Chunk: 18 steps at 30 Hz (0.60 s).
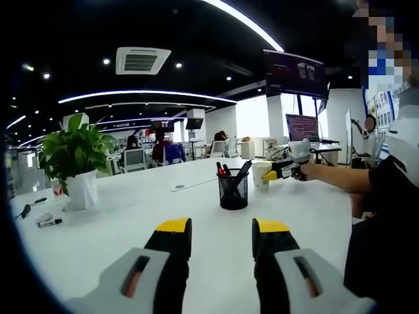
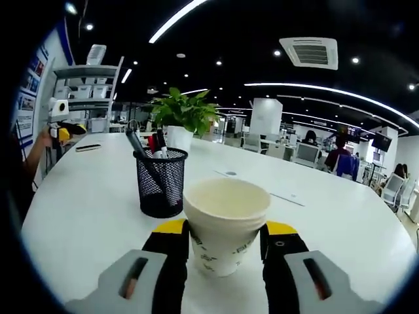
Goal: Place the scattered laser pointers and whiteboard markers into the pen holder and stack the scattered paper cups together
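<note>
A stack of white paper cups stands on the white table between the jaws of my right gripper. The jaws are spread wide and sit close against the stack's sides. Just behind it on the left is the black mesh pen holder, with red and black markers and pens in it. In the left gripper view the holder is ahead, the cups are to its right, and the right gripper is at them in a person's hand. My left gripper is open and holds nothing.
A potted plant stands at the table's left, with a marker and a small black object lying near it. The plant is behind the holder in the right gripper view. A dark flat object lies far left.
</note>
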Each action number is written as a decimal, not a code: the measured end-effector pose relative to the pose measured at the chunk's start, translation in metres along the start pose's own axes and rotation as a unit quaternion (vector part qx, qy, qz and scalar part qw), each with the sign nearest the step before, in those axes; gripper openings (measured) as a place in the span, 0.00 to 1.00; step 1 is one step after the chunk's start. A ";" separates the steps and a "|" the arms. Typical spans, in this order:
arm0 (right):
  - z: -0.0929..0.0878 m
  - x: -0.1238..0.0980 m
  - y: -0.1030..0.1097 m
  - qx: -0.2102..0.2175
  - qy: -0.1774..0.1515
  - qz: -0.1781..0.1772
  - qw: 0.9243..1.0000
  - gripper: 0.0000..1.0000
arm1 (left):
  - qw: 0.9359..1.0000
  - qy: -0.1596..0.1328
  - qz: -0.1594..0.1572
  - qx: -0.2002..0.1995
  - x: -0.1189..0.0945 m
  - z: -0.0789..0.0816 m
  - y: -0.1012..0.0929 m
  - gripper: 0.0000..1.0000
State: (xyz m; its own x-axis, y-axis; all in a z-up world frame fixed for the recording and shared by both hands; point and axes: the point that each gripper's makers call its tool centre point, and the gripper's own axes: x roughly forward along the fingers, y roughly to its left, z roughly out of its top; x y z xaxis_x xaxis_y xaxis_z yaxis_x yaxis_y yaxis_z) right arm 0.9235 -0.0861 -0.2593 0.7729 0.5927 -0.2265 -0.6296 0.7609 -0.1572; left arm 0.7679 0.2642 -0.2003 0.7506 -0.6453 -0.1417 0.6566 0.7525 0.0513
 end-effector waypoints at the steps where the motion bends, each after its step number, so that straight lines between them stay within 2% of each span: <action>1: -0.001 0.000 0.000 -0.002 0.001 0.000 1.000 0.46 | 1.000 -0.001 0.001 -0.001 0.000 0.000 0.001 0.38; 9: -0.007 0.000 0.005 -0.004 0.012 0.010 1.000 0.49 | 1.000 0.001 -0.001 -0.004 0.001 -0.002 0.000 0.38; 10: -0.007 0.001 0.006 -0.001 0.011 0.012 1.000 0.51 | 1.000 0.001 -0.002 -0.006 0.002 -0.002 0.000 0.38; 14: -0.003 0.002 0.011 0.019 0.002 0.020 1.000 0.69 | 1.000 -0.005 0.002 -0.017 0.001 0.000 0.002 0.38; 18: -0.005 0.000 0.005 0.018 0.011 0.009 1.000 0.69 | 1.000 -0.009 0.005 -0.023 0.001 0.001 0.004 0.38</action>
State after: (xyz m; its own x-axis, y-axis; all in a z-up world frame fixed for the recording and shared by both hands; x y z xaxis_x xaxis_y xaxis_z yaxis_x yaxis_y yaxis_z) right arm 0.9200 -0.0836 -0.2654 0.7598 0.6001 -0.2500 -0.6392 0.7598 -0.1191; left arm 0.7710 0.2666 -0.1988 0.7588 -0.6395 -0.1235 0.6451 0.7640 0.0076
